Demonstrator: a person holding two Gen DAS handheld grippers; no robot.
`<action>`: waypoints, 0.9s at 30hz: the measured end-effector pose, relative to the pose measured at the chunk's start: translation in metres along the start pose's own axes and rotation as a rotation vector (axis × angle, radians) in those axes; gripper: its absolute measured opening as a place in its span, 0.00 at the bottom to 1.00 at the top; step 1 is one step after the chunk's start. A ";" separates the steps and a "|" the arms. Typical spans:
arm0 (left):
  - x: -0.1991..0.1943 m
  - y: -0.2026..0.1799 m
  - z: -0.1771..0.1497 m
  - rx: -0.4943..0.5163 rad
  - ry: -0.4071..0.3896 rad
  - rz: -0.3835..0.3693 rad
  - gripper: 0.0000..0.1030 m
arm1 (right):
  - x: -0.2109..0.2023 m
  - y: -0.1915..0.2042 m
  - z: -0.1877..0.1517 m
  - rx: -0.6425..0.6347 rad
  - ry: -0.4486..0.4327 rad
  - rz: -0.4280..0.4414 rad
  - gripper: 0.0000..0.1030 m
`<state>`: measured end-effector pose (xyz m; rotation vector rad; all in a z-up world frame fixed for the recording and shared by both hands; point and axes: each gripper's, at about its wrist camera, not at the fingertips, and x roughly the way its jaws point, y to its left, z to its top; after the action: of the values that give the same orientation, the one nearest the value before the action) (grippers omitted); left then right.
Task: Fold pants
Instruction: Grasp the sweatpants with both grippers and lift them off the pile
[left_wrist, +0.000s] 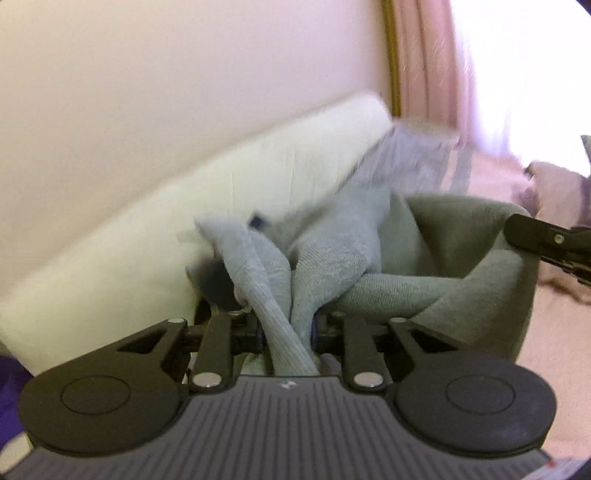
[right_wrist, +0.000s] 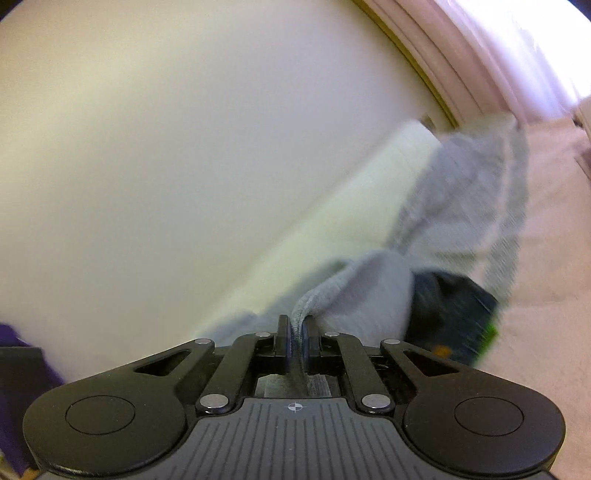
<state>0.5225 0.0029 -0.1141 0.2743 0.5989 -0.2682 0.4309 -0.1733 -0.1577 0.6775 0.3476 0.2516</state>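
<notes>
One pair of grey pants (left_wrist: 332, 251), bunched mid-frame. Two grippers: left gripper (left_wrist: 286, 332) lower centre, right gripper (right_wrist: 294, 341) lower centre. One white cushion (left_wrist: 147, 229), left.

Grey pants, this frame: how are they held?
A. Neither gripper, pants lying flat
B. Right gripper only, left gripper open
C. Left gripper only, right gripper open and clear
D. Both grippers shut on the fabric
D: the left gripper is shut on a bunched fold of the grey pants, and the right gripper is shut on a thin edge of the same fabric.
</notes>
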 end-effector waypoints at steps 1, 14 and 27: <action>-0.014 0.001 0.007 0.005 -0.024 -0.007 0.17 | -0.016 0.008 0.005 0.005 -0.032 0.028 0.02; -0.250 -0.090 0.052 0.138 -0.368 -0.294 0.17 | -0.285 0.101 0.059 -0.091 -0.470 0.123 0.02; -0.411 -0.333 0.009 0.236 -0.275 -0.888 0.17 | -0.620 0.135 0.045 -0.236 -0.718 -0.318 0.02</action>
<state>0.0924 -0.2408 0.0752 0.1784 0.3832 -1.2191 -0.1331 -0.3058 0.1057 0.4325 -0.2619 -0.2546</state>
